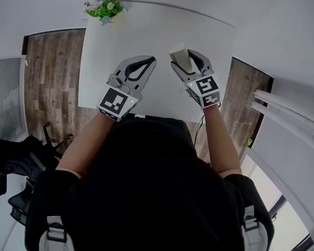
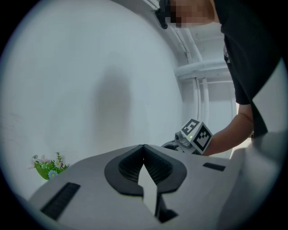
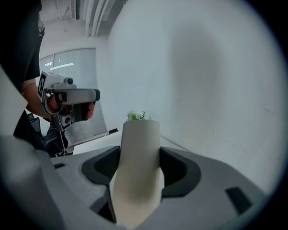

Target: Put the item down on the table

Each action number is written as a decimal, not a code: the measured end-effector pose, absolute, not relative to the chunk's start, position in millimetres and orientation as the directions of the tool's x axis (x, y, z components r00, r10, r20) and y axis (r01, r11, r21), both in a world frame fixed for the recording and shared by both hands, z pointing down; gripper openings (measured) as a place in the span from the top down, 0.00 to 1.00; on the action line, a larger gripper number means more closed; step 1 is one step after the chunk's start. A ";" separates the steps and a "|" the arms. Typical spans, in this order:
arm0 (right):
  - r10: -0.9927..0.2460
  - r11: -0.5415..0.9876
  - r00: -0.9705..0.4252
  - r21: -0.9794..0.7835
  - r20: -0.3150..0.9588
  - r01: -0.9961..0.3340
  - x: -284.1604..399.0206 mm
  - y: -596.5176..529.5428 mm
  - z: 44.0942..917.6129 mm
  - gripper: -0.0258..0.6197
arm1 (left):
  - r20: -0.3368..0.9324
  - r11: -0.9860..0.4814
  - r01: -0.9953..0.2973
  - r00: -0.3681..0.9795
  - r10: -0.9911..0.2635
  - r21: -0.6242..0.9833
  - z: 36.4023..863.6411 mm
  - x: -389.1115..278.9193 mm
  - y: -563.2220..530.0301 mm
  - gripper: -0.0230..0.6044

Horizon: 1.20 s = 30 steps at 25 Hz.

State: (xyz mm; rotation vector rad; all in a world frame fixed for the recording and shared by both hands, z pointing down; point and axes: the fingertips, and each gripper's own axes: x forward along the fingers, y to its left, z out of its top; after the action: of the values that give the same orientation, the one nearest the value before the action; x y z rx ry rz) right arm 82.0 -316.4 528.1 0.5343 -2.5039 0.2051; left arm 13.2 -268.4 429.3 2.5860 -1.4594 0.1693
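Jaws of right gripper (image 1: 187,58) tight on smooth cream block (image 3: 137,170); left gripper (image 2: 144,147) jaws together

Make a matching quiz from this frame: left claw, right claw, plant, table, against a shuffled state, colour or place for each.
1. left claw
2. right claw
3. plant
4. table

A. white
B. shut on the block
C. shut, nothing in it
D. at the far edge of the table

Pairs: 1-C, 2-B, 3-D, 4-A
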 end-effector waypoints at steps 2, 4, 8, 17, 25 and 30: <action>-0.320 0.908 -0.744 -0.033 0.587 -0.417 84.0 -318.0 540.8 0.52 | 0.186 -0.508 -0.857 0.515 -0.837 0.090 434.0 15.5 -270.8 0.97; -0.307 0.909 -0.725 -0.036 0.616 -0.416 87.4 -318.3 553.1 0.52 | 0.193 -0.509 -0.856 0.516 -0.834 0.088 440.2 19.2 -273.6 0.97; -0.283 0.909 -0.686 -0.041 0.670 -0.414 94.9 -315.6 576.7 0.52 | 0.201 -0.520 -0.850 0.527 -0.826 0.091 448.2 29.0 -280.0 0.97; -0.203 0.920 -0.571 -0.044 0.795 -0.388 113.3 -300.3 633.9 0.53 | 0.189 -0.537 -0.839 0.543 -0.819 0.082 455.5 46.3 -288.7 0.97; -0.108 0.946 -0.461 -0.052 0.881 -0.320 122.9 -281.6 683.9 0.53 | 0.199 -0.543 -0.835 0.549 -0.812 0.089 463.2 53.3 -292.2 0.97; -0.063 0.948 -0.432 -0.082 0.900 -0.309 121.5 -274.2 709.8 0.53 | 0.202 -0.543 -0.835 0.549 -0.811 0.090 464.7 53.3 -293.8 0.97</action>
State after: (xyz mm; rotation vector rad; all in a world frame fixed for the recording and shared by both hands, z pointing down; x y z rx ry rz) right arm 121.5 -274.2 709.8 0.2657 -2.0074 0.2825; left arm 53.3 -293.8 464.7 2.6071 -1.3990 0.2035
